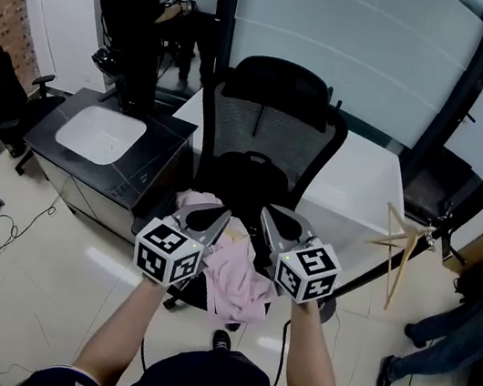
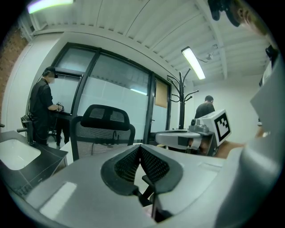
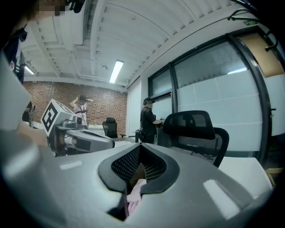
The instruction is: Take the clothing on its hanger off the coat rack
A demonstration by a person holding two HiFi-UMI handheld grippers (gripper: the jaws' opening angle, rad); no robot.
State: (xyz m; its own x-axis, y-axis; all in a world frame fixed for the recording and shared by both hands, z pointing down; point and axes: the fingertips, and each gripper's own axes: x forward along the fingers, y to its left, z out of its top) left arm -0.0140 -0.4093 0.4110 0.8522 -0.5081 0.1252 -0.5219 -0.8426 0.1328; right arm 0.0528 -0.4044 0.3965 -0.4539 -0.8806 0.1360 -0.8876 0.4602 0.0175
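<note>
We hold left tool (image 2: 140,149) and right tool (image 3: 139,149) level, side by side, both clenched, tips together. Pink clothing (image 1: 240,280) just below and between them, draped on seat of black mesh chair (image 1: 273,119); pink shows through gap behind right tool's tips. White surface (image 1: 362,190) ahead. Wooden hanger (image 1: 402,267) right of right tool; coat rack (image 2: 181,111) beyond.
</note>
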